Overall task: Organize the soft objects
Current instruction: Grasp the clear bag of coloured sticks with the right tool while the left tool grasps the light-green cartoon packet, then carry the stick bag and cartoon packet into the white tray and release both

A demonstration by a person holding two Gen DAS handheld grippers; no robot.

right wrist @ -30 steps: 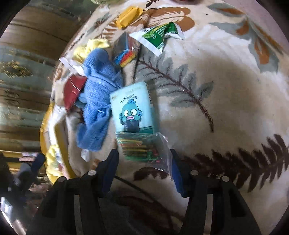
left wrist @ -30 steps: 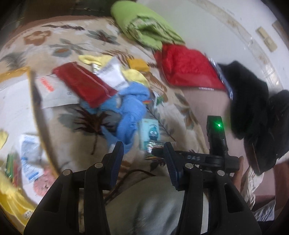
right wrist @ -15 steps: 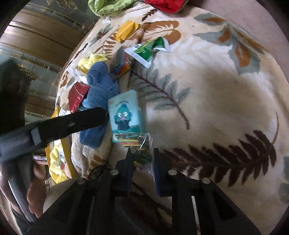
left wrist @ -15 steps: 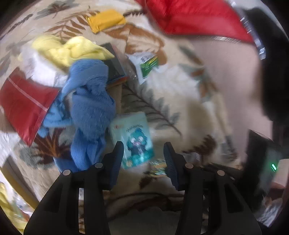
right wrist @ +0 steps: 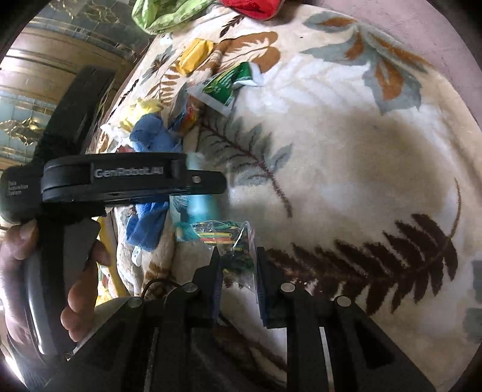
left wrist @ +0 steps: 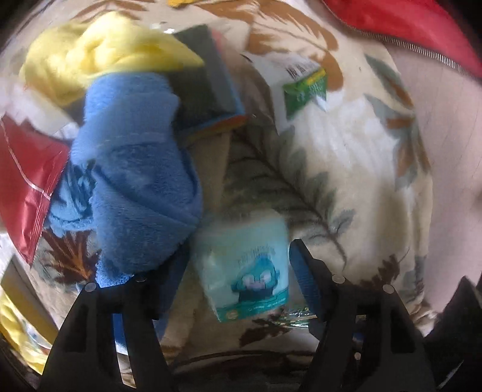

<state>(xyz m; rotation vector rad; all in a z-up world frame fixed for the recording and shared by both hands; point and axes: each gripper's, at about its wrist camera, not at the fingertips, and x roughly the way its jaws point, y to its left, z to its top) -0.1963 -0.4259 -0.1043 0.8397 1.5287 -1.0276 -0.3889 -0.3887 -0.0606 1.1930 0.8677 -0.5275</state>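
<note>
My left gripper (left wrist: 238, 271) is open, its jaws on either side of a light-blue tissue pack with a cartoon fish (left wrist: 247, 268) on the leaf-patterned blanket (left wrist: 346, 144). A crumpled blue towel (left wrist: 135, 187) lies just left of the pack, a yellow cloth (left wrist: 99, 51) beyond it. My right gripper (right wrist: 238, 265) is shut on a clear bag of coloured bands (right wrist: 232, 241). The left gripper's body (right wrist: 120, 178) crosses the right wrist view and hides most of the tissue pack (right wrist: 201, 208).
A red foil pouch (left wrist: 24, 181), a dark sponge pack (left wrist: 208, 87) and a green sachet (left wrist: 304, 90) lie around the towel. A red cushion (left wrist: 406, 27) is at the far right. A yellow packet (right wrist: 192, 57) and green cloth (right wrist: 162, 15) lie further off.
My left gripper has moved down and forward over the tissue pack, which now sits between its jaws. My right gripper closed on the bag of bands and holds it.
</note>
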